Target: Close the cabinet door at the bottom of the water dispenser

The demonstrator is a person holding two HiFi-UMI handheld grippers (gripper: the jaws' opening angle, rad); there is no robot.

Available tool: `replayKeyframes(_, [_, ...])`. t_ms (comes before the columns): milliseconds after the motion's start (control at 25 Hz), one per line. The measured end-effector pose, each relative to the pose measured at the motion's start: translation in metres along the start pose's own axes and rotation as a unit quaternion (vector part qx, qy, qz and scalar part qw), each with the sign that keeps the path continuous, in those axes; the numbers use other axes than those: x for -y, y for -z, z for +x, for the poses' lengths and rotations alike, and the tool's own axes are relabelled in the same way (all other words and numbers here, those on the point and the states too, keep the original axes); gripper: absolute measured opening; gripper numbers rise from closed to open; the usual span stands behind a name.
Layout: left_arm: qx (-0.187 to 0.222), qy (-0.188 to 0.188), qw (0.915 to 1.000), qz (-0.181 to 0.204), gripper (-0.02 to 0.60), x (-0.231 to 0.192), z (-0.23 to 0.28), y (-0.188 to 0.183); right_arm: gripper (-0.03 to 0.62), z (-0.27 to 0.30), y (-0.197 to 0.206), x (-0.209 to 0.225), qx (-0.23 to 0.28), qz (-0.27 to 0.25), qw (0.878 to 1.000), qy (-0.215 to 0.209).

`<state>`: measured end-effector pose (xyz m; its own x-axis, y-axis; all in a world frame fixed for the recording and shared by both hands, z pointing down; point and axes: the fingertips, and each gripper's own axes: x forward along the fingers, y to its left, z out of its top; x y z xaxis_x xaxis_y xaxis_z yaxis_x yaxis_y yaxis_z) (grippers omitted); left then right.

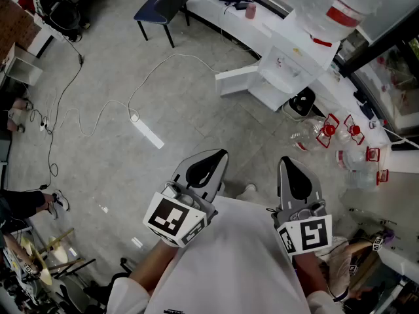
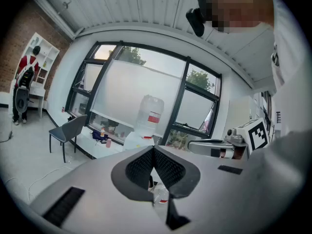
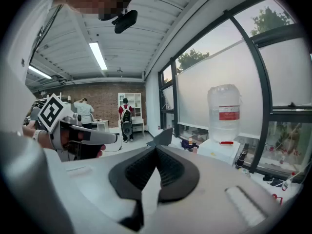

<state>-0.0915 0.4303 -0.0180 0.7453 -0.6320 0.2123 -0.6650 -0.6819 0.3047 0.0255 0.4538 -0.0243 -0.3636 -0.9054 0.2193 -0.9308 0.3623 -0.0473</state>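
The floor between the person and the water dispenser is wide and mostly bare, so the task is, by my reading, at the approach stage. The dispenser stands at the far right against the window wall, a big water bottle upended on top. Its cabinet door at the bottom hangs wide open, swung out to the left over the floor.

Both tools are well apart from it. The left hand-held gripper has its jaws brought together with nothing between them. The right hand-held gripper is the same, pads meeting and empty. Closed jaws suit a push, but a narrow tip on a smooth white panel could slide off if it lands near the free edge at a slant.

A push that is too hard is likely to slam the door and let it bounce back open. It could also rock the light cabinet under that heavy bottle. Pushing close to the hinge would give little leverage and may leave the door ajar.

A white cable loops across the floor on the way in, and a foot could catch it. Nearer the dispenser's right side lie empty bottles and a dark bin. A step there could knock them about, though they sit clear of the door's swing.
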Motion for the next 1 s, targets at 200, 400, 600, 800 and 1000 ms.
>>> replayKeyframes(200, [-0.003, -0.006, 1.0000, -0.001, 0.006, 0.048, 0.010, 0.013, 0.009, -0.025, 0.002, 0.012, 0.014, -0.020, 0.999, -0.023])
replayKeyframes(400, [-0.013, -0.006, 0.9999, -0.006, 0.006, 0.087, 0.023, 0.026, 0.009, -0.046, 0.008, 0.026, 0.018, -0.010, 0.998, -0.051])
replayKeyframes(600, [-0.013, -0.017, 0.9997, -0.008, 0.006, 0.090, 0.028, 0.028, 0.009, -0.048, 0.017, 0.028, 0.018, -0.008, 0.998, -0.066])
replayKeyframes(800, [-0.010, -0.025, 0.9995, -0.019, 0.006, 0.057, 0.028, 0.020, 0.009, -0.022, 0.017, 0.031, 0.013, 0.018, 0.998, -0.056])
replayKeyframes(1000, [-0.007, -0.028, 0.9991, -0.031, 0.006, 0.005, 0.017, 0.009, 0.009, 0.023, 0.011, 0.027, 0.011, 0.048, 0.998, -0.033])
